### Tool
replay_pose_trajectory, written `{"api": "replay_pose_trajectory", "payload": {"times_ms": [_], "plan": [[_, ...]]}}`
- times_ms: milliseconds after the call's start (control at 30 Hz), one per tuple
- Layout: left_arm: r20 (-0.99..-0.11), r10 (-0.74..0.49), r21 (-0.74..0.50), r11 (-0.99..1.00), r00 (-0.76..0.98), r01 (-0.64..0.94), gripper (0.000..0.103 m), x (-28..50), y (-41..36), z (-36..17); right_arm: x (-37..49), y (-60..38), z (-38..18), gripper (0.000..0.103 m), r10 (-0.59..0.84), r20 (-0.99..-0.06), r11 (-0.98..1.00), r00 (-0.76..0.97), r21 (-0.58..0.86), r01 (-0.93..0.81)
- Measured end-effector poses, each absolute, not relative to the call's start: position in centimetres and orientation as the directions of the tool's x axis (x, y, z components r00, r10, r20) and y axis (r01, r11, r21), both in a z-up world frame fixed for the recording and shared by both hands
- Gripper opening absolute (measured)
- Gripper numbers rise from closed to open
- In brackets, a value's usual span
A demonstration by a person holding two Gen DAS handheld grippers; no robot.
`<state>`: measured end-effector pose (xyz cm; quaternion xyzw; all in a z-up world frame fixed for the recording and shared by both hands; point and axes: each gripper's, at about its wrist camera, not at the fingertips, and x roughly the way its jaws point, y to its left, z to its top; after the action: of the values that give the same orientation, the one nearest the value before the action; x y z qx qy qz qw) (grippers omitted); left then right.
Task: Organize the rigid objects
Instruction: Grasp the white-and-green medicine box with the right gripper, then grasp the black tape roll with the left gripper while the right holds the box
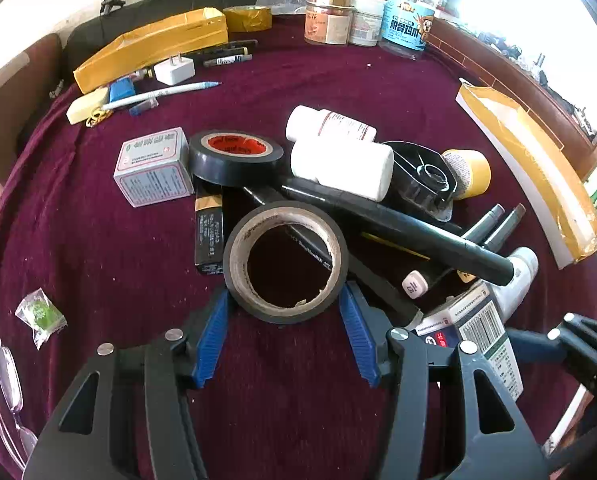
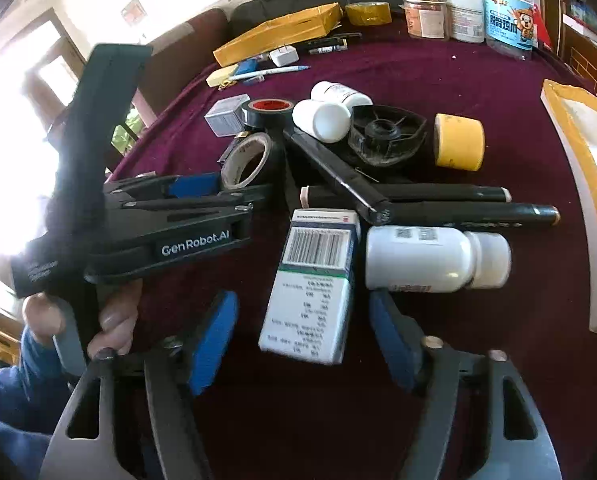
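Note:
A pile of rigid items lies on the maroon cloth (image 1: 98, 240). My left gripper (image 1: 284, 300) is open, its blue fingertips on either side of a black tape roll with a beige core (image 1: 284, 262), close to its near edge. In the right wrist view the left gripper (image 2: 202, 196) reaches that same roll (image 2: 250, 160). My right gripper (image 2: 304, 320) is open, its fingers flanking a white medicine box with a barcode (image 2: 312, 284). A white bottle (image 2: 434, 260) lies just right of the box. Black markers (image 2: 450, 212) lie beyond.
Another black tape roll with a red core (image 1: 236, 156), two white bottles (image 1: 340, 168), a black dispenser (image 1: 422, 176), a yellow roll (image 1: 468, 172) and a small grey box (image 1: 152, 166) crowd the middle. Yellow-taped trays stand back left (image 1: 154, 46) and right (image 1: 538, 176). Jars (image 1: 362, 8) line the back.

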<state>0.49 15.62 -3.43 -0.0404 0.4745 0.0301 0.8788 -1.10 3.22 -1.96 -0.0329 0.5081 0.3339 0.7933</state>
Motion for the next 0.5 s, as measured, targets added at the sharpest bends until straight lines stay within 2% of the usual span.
{"api": "replay_pose_trajectory", "payload": {"times_ms": [267,300,400,500], "plan": [[-0.803,-0.046,-0.116,0.99,0.595,-0.08,0.052,-1.5,16.9,-2.1,-1.1,3.6,-2.2,0.034,0.515,-0.82,0.761,0.25,0.304,-0.573],[-0.796,-0.054,-0.126,0.989,0.603,-0.077,0.048,-1.6,17.0,-1.8,-1.4,3.3,-1.8,0.034,0.523,-0.811,0.756,0.261,0.3,-0.582],[-0.779,-0.046,-0.118,0.99,0.625,-0.074,0.018,-1.9,16.6,-0.7,-1.8,2.2,-0.6,0.034,0.55,-0.78,0.746,0.298,0.3,-0.594],[-0.802,-0.022,-0.084,0.993,0.597,-0.077,0.018,-1.1,16.1,-0.8,-1.3,0.7,0.3,0.034,0.567,-0.752,0.757,0.337,0.315,-0.572]]}}
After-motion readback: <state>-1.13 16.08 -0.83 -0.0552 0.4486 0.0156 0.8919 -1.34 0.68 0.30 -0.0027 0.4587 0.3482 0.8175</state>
